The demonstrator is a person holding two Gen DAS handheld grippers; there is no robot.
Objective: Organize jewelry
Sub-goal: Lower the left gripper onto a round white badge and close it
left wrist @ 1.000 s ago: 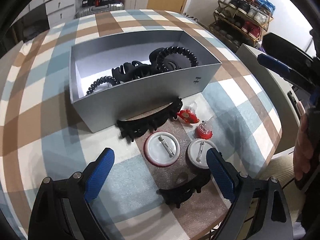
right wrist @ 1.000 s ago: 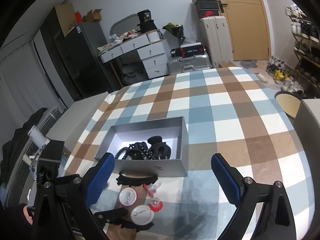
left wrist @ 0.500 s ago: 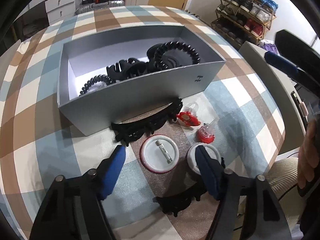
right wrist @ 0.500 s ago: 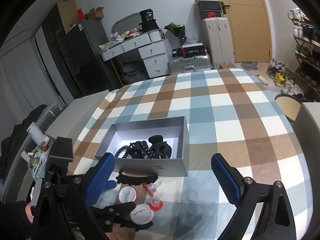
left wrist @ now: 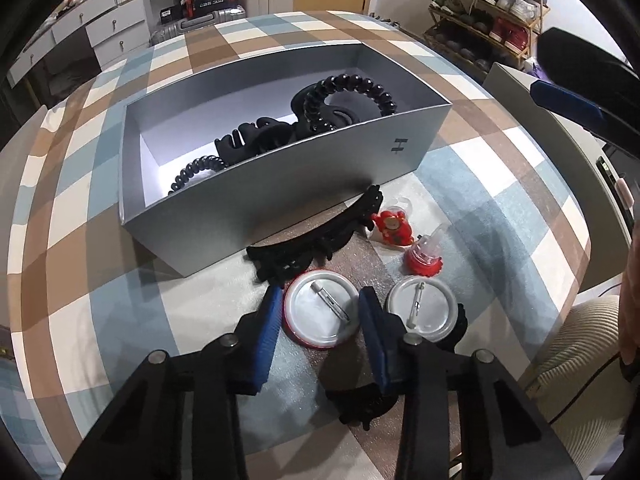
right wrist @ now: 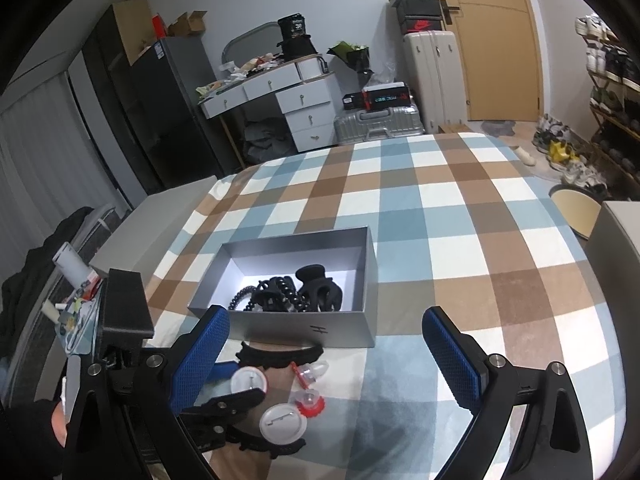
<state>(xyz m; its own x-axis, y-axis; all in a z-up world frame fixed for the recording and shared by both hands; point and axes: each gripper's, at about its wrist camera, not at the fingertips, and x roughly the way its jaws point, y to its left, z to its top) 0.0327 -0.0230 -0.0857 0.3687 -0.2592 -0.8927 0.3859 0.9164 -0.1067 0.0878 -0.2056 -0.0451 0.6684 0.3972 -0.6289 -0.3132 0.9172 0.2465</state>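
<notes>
Checkered blue, brown and white bedspread [left wrist: 100, 216] covers a bed and carries everything. Grey open box [left wrist: 280, 204] sits in the middle of it, long side toward both cameras; inside lie a black spiral hair tie [left wrist: 348, 96], a black claw clip [left wrist: 260, 140] and a second coiled black tie [left wrist: 192, 172], all bunched toward the near wall. Just outside the box's near wall, touching or almost touching it, a curved black hair comb [left wrist: 316, 236] lies flat. Nearer the left camera sit two round pin badges face down, pins up: a red-rimmed badge [left wrist: 320, 316] and a grey-rimmed badge [left wrist: 420, 308] beside it to the right. Second black comb piece [left wrist: 368, 400] lies partly under the left gripper's arm, below the badges. Two small red trinkets, a red figure [left wrist: 394, 226] and a red-based clear cap [left wrist: 426, 254], rest between the box and the grey-rimmed badge. Left gripper [left wrist: 320, 320] points steeply down, its jaws have just been closing, blue pads [left wrist: 268, 320] now flank the red-rimmed badge at its rim on both sides; firm pinch not certain from the frames. Right gripper [right wrist: 324, 360] hangs above the bedspread well clear of the items, jaws spread wide, nothing between them.
</notes>
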